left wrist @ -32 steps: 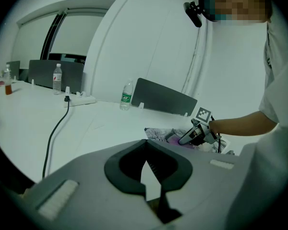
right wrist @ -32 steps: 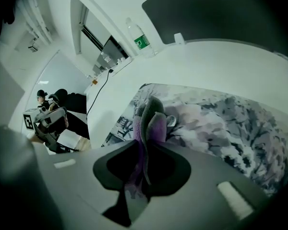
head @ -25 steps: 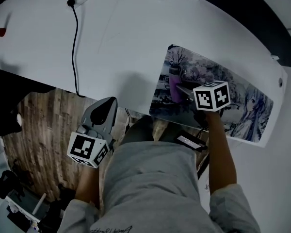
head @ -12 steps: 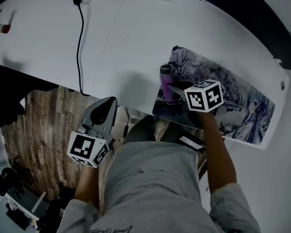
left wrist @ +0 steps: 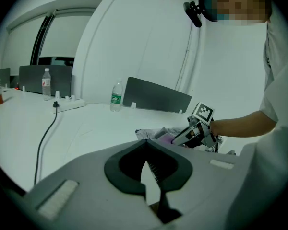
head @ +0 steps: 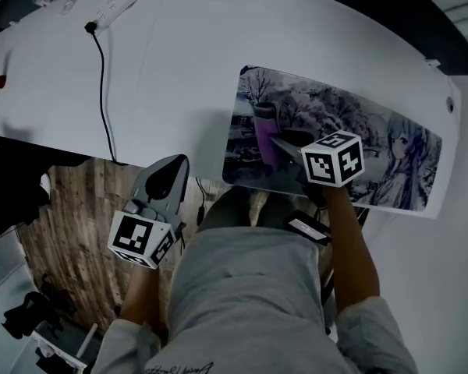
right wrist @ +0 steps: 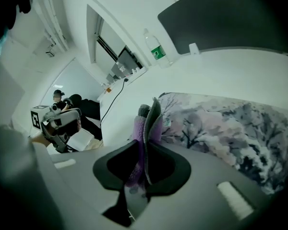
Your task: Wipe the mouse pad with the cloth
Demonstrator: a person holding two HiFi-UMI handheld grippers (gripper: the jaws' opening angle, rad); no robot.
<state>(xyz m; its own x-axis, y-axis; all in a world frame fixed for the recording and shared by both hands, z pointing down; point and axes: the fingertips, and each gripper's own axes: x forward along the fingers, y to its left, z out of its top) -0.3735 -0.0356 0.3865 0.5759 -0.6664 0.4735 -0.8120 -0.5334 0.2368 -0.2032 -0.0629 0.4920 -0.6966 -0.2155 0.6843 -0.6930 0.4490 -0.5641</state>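
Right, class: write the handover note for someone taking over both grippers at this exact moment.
Right gripper: shut on the purple cloth, down on the mouse pad's left end.
Left gripper: shut, empty, held off the table's near edge.
Done: cloth gripped and on the pad; how much is wiped cannot be told.
Left: sweep across toward the right end.

Three cameras: one on the head, one riding each gripper.

The head camera looks steeply down past the person's lap (head: 242,287) onto the table (head: 164,68) and mouse pad (head: 359,127). The left gripper's (head: 174,160) camera sits low off the table's edge, facing across it toward the right gripper (left wrist: 176,138). That one's camera skims close over the mouse pad, looking back; all three catch the water bottle (left wrist: 116,97).
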